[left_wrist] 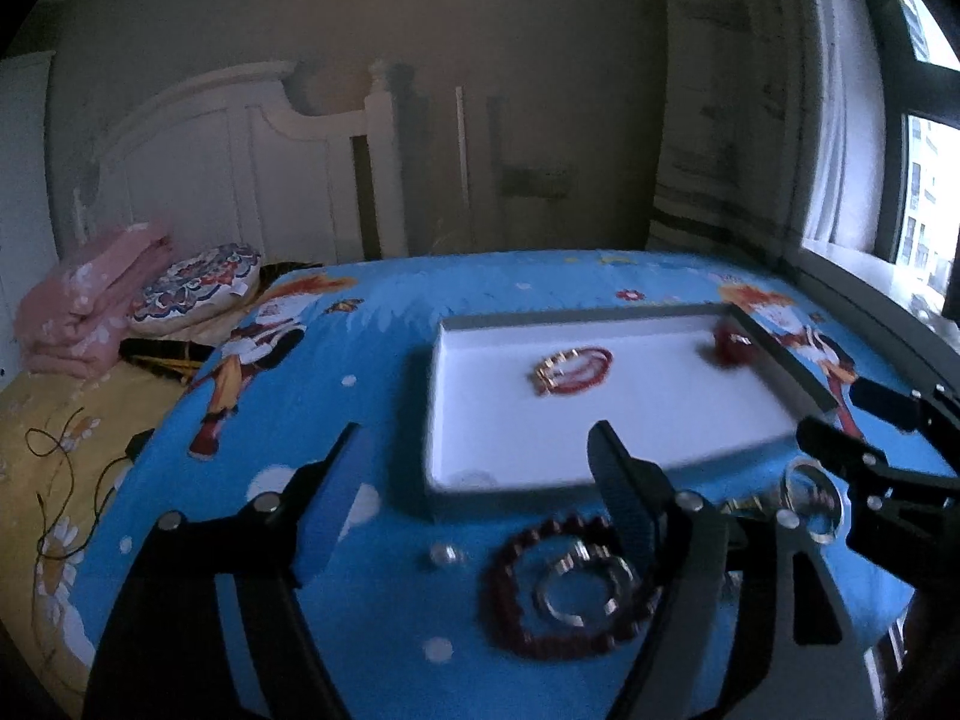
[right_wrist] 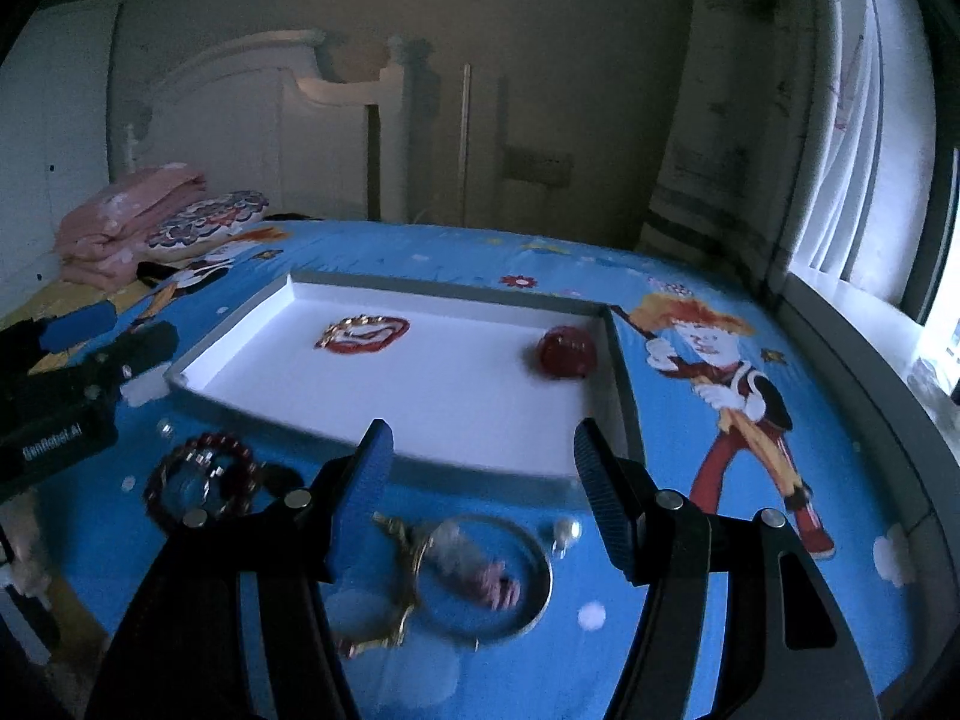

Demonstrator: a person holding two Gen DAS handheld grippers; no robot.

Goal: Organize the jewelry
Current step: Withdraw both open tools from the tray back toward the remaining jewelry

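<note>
A white tray [left_wrist: 480,408] with grey rim lies on the blue cartoon bedsheet; it also shows in the right wrist view [right_wrist: 240,360]. In it lie a red and gold bracelet [left_wrist: 573,369] [right_wrist: 363,333] and a red beaded bracelet [left_wrist: 729,342] [right_wrist: 567,353]. In front of the tray lie a dark red bead bracelet [left_wrist: 522,588] [right_wrist: 204,480] around a silver bangle [left_wrist: 585,588], a silver bangle [right_wrist: 489,579] [left_wrist: 816,501], a gold chain [right_wrist: 399,582] and a small pearl piece [right_wrist: 564,533] [left_wrist: 445,555]. My left gripper [left_wrist: 474,450] is open above the dark red bracelet. My right gripper [right_wrist: 480,441] is open above the silver bangle.
Folded pink bedding [left_wrist: 90,300] and a patterned cushion [left_wrist: 198,288] lie far left by the white headboard [left_wrist: 240,168]. Black cables [left_wrist: 66,480] lie on the yellow sheet at left. A curtained window [right_wrist: 870,150] runs along the right.
</note>
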